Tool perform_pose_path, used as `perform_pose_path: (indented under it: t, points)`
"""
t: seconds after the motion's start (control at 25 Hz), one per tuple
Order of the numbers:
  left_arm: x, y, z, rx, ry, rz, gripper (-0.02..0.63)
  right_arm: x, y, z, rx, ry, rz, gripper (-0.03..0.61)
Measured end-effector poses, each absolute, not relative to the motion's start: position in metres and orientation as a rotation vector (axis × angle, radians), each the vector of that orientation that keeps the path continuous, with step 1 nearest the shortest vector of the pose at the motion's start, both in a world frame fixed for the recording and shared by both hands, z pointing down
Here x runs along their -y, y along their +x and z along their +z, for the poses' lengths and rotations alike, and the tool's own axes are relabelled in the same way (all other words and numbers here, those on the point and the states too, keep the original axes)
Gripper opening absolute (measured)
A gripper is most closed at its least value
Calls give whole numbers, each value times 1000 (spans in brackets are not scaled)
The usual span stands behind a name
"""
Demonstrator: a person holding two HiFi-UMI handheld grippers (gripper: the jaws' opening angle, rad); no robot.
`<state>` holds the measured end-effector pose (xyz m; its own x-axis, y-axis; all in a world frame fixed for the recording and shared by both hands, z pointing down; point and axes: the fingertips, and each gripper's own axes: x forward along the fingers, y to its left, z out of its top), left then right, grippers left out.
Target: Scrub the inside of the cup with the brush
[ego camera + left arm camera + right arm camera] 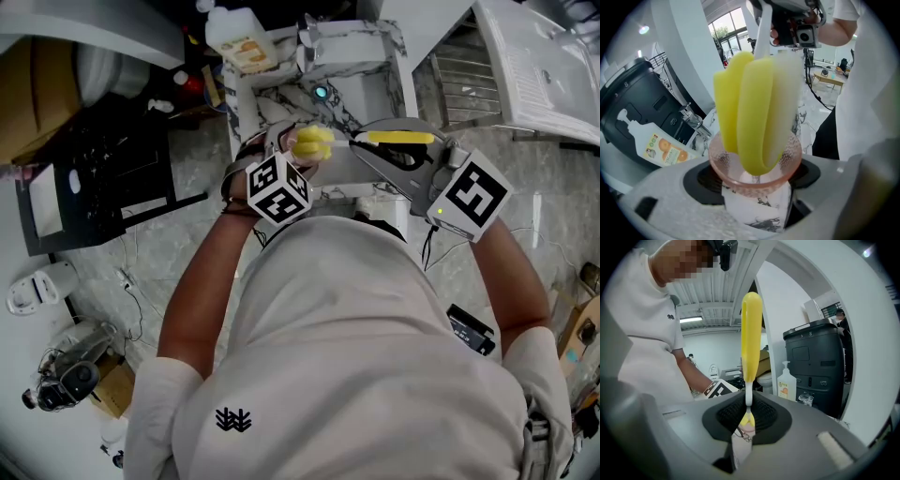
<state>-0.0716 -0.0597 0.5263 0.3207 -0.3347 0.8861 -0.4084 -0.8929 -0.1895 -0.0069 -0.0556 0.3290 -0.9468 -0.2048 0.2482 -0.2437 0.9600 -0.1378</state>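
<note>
Held a pink cup (pixel 740 174) in the left tongs (pixel 757 185), jaws spread wide and pressed on its sides, rim just above the jaws. Angled that hand downward, left forearm (pixel 202 281) stretched forward from the body, marker cube (pixel 278 187) turned up. Pinched the thin white neck of the brush (pixel 751 329) in the right tongs (pixel 747 420), jaws nearly together on it, yellow handle running back over the tongs. Held the right tongs close to level, aimed across at the left tongs. Sat the yellow-and-white sponge head (pixel 757 117) partway inside the cup, most of it standing clear of the rim. Had a marble-veined bench (pixel 246 103) beyond both tongs.
</note>
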Motion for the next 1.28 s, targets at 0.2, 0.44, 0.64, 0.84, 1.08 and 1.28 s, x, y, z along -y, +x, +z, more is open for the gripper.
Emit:
perform_pose_path:
  t: [0.2, 0.44, 0.64, 0.84, 1.08, 1.28]
  points:
    - [63, -60, 519, 717, 2519, 1631, 380, 60, -26, 351, 2850, 334, 245, 41]
    - [69, -60, 520, 749, 2482, 1651, 380, 59, -49, 366, 2850, 357, 299, 41]
    - [69, -65, 524, 757, 2485, 1686, 380, 63, -43, 372, 2867, 351, 554, 44]
    - [72, -71, 525, 768, 2482, 1688, 380, 66, -30, 370, 2878, 351, 719, 46]
    - [74, -74, 525, 767, 2489, 1696, 380, 71, -3, 356, 2901, 409, 846, 46]
    - [79, -76, 525, 783, 2493, 1697, 380, 82, 33, 349, 2906, 529, 951, 41]
